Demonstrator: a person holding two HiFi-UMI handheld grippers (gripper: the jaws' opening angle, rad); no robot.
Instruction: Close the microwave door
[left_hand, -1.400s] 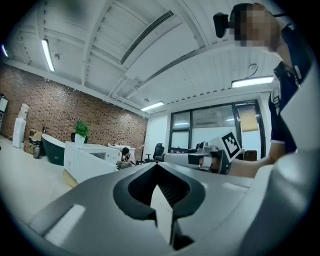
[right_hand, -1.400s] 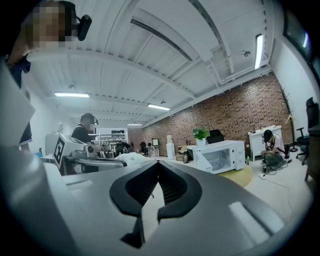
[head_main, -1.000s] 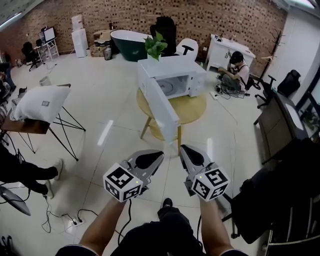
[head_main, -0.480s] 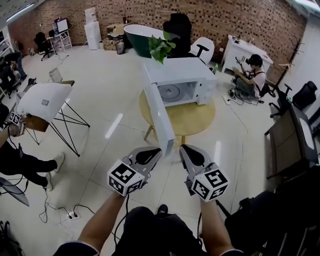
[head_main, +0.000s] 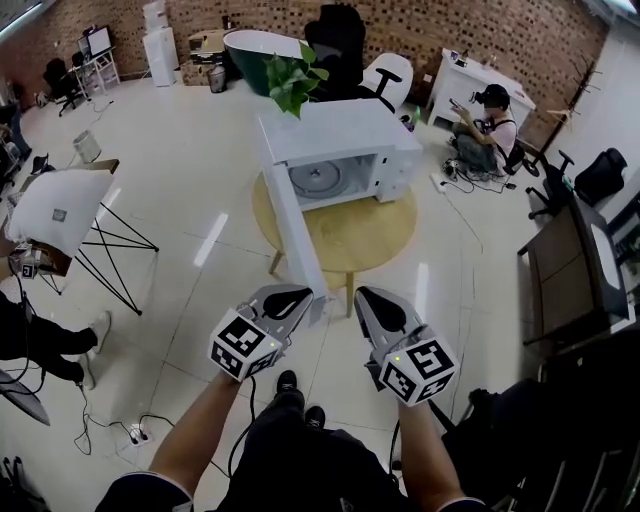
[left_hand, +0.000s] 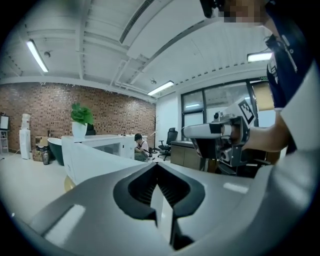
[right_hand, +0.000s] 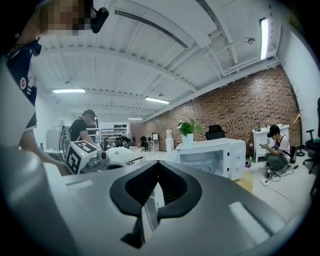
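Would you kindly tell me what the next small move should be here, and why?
Probably ease the left gripper forward onto the outer face of the microwave door near its free edge, ready to push it rightward. The door stands wide open from the microwave. Its free edge lies just ahead of the shut tongs, which seem not to touch it yet.

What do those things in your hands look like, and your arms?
Each hand carries a pale grey, wedge-shaped tool, the left tool and the right tool, with black ribbed pads inside. Each has a white cube printed with black square markers at its back. A black cable hangs from the left one. The forearms are bare below short dark sleeves edged in white.
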